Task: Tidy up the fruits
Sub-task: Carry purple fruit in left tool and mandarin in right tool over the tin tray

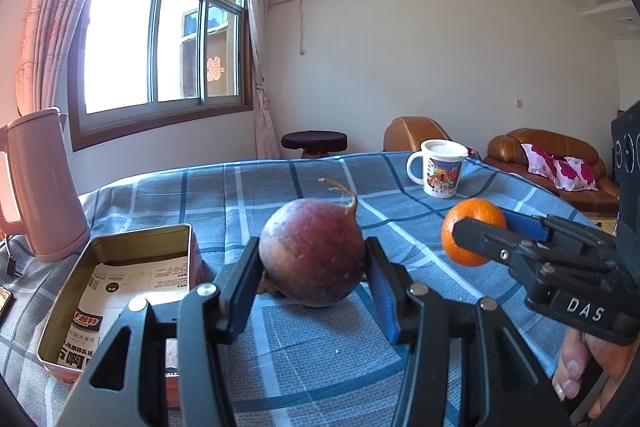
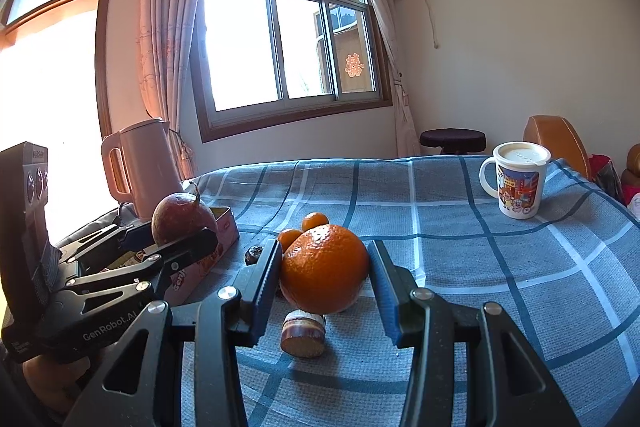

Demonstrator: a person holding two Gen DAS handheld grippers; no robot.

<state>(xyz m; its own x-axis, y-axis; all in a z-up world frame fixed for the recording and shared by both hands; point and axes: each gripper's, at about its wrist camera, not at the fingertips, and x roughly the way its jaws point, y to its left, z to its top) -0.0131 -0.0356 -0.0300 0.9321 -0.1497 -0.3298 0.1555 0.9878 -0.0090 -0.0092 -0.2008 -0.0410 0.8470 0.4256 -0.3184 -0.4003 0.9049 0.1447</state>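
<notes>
Left wrist view first: our left gripper [image 1: 314, 285] has its jaws clamped on the dark red passion fruit [image 1: 312, 253], one blue pad on each flank, and the fruit sits lifted off the checked tablecloth [image 1: 304, 359]. The open tin box [image 1: 120, 291] lies just left of that fruit, lined with printed paper and holding no fruit that we can see. Right of the fruit, our right gripper [image 1: 476, 233] pinches the orange [image 1: 472, 231]. The risk here, we reckon: the round skin bulges past the pads, so a sharp swing toward the tin could roll it out of the grip.

Over to the right wrist view: the jaws hold the orange [image 2: 325, 269] at a narrow span, raised above the cloth. Under it rests a short cut piece with a purple rind [image 2: 303, 333], and behind it two small oranges [image 2: 315, 221] and a dark little fruit [image 2: 254, 254]. Left of the orange, the other gripper [image 2: 172, 243] hangs by the tin [image 2: 224, 227]. Both tools heading there together could collide, and lowering carelessly could knock the loose pieces.
</notes>
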